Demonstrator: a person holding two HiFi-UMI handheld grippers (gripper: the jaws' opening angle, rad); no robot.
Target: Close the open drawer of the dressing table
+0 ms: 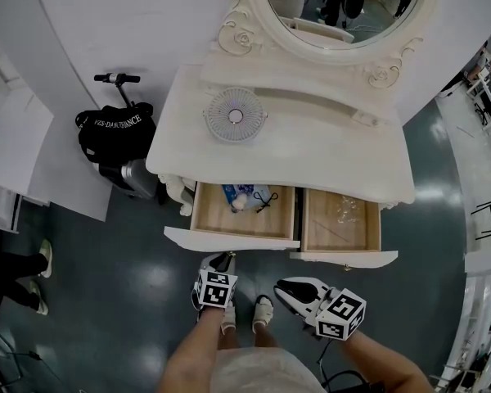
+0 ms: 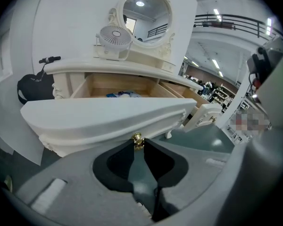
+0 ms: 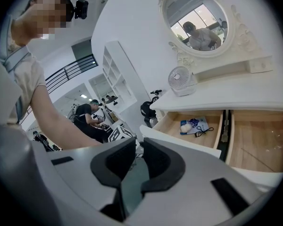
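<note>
The white dressing table [image 1: 311,150] has two drawers pulled out. The left drawer [image 1: 229,240] holds a blue packet [image 1: 245,196] and a black cord. The right drawer [image 1: 344,259] holds something clear. My left gripper [image 1: 227,258] is at the left drawer's front. In the left gripper view, the left gripper [image 2: 138,143] is shut on the small brass knob [image 2: 138,138] under the drawer front [image 2: 108,114]. My right gripper [image 1: 282,286] hangs in front of the right drawer, apart from it. In the right gripper view, the right gripper [image 3: 138,147] has a narrow gap at its tips with nothing in it.
A small white fan [image 1: 235,115] stands on the tabletop below the oval mirror [image 1: 344,6]. A black bag [image 1: 114,133] and a scooter handle [image 1: 117,78] lean by the table's left side. My feet [image 1: 245,313] stand on the dark floor before the drawers.
</note>
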